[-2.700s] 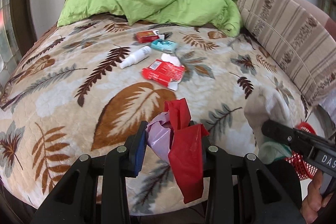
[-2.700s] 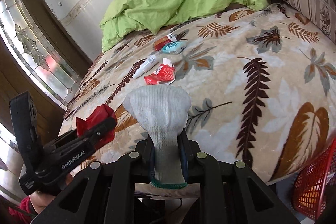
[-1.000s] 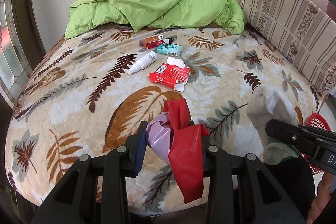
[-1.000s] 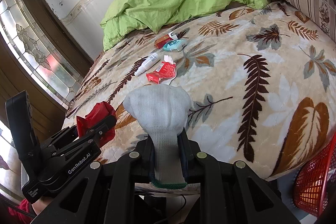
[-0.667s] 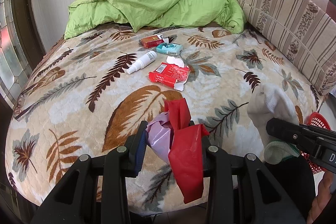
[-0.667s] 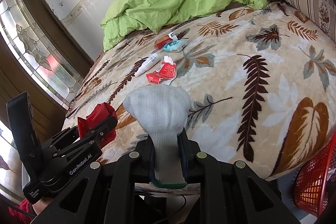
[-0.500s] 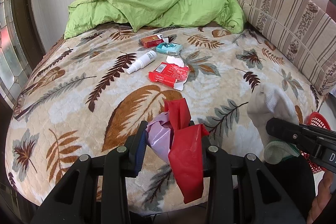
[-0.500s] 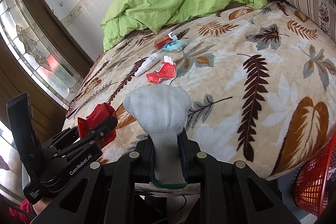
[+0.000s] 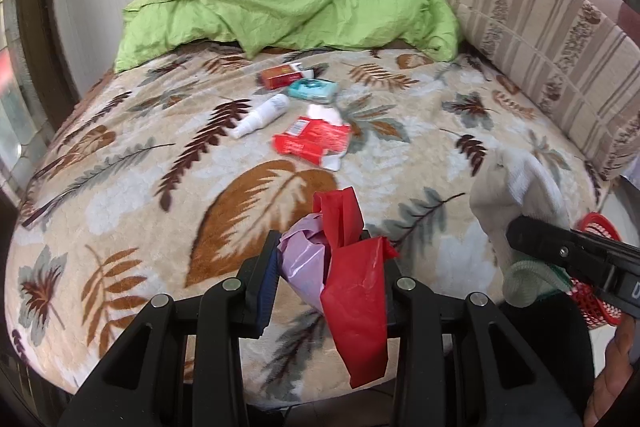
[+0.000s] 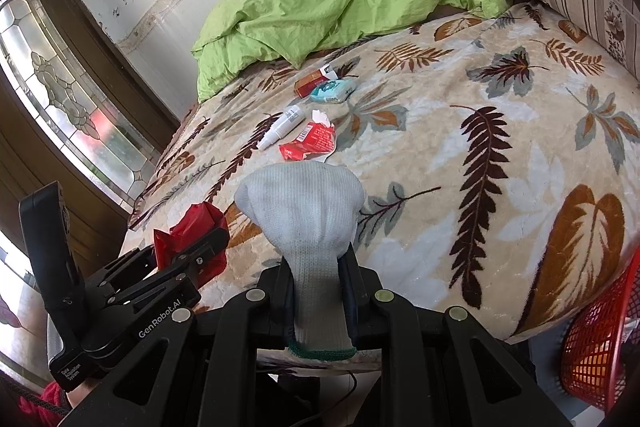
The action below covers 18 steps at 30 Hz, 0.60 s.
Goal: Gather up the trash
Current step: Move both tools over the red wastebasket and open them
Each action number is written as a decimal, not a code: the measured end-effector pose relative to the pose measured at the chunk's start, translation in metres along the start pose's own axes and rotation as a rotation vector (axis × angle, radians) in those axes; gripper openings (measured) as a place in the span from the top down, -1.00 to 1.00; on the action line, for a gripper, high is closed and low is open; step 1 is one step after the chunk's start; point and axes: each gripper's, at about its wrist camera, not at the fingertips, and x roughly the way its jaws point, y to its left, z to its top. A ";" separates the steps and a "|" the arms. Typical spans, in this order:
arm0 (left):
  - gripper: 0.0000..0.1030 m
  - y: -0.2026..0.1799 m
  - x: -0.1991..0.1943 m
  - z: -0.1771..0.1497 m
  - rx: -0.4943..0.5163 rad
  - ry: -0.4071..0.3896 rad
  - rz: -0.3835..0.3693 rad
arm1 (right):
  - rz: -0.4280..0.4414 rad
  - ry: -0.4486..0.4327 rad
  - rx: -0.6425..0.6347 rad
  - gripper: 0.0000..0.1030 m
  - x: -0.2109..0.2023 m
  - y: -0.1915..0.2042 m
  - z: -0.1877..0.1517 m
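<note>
Leaf-patterned bedding covers the bed [image 9: 120,187] across my left wrist view, with a green duvet [image 9: 280,7] at 12 o'clock. My left tongs [image 9: 328,267] at 6 o'clock are clenched on a red plastic bag [image 9: 356,299] bunched with a lilac bag [image 9: 304,263]. Beyond them toward 12 lie a torn red wrapper [image 9: 314,143], a white spray bottle [image 9: 262,121], a teal packet [image 9: 314,90] and a red box [image 9: 280,77]. At 3 o'clock my right tongs [image 9: 520,231] pinch a white glove [image 9: 516,191], just beside a red basket [image 9: 600,227].

From the right wrist view, my right tongs [image 10: 316,267] at 6 o'clock grip the glove [image 10: 304,203] by its cuff. My left tongs [image 10: 208,239] sit at 8 o'clock with the red bag [image 10: 196,227]. I see the basket [image 10: 596,339] at 4 o'clock, below the bed's [image 10: 520,147] edge.
</note>
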 end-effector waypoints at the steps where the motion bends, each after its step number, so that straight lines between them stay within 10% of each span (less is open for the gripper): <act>1: 0.31 -0.004 -0.001 0.000 0.010 -0.003 -0.012 | -0.001 -0.006 0.006 0.60 -0.003 -0.001 0.001; 18: 0.31 -0.182 -0.009 0.055 0.251 0.085 -0.478 | -0.288 -0.260 0.285 0.60 -0.160 -0.141 -0.011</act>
